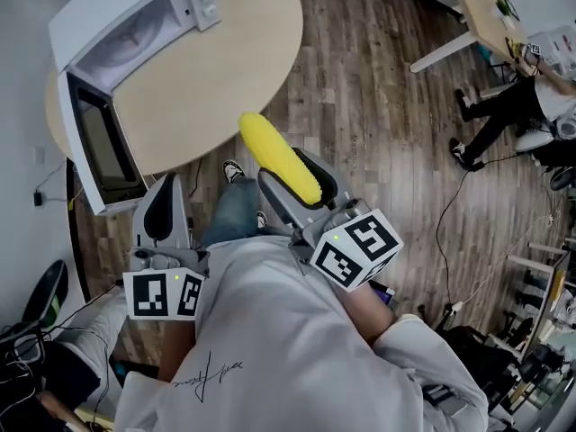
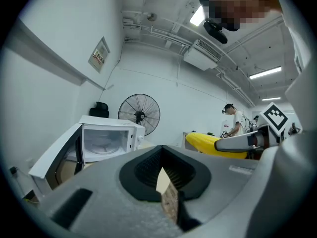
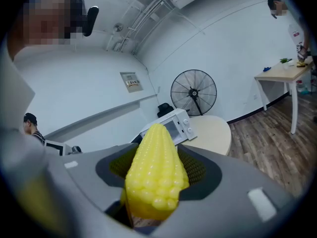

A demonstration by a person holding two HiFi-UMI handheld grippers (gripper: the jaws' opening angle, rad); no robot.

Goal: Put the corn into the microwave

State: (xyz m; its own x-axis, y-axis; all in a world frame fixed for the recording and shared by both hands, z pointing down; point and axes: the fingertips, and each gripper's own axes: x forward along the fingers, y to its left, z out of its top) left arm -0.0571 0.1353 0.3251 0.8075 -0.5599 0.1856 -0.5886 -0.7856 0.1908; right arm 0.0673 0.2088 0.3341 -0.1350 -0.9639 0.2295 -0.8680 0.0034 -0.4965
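Right tongs (image 1: 301,187) are clamped on the corn (image 1: 277,156). It's mid-frame in the head view, tip pointing to the upper left, right at the near edge of the round worktop (image 1: 234,70). Left tongs (image 1: 164,210) are closed with nothing in them, lower left. The microwave (image 1: 126,25) sits on the worktop at upper left, door (image 1: 99,147) swung open.

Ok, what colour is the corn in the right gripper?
Bright yellow; the corn shows best in the right gripper view.
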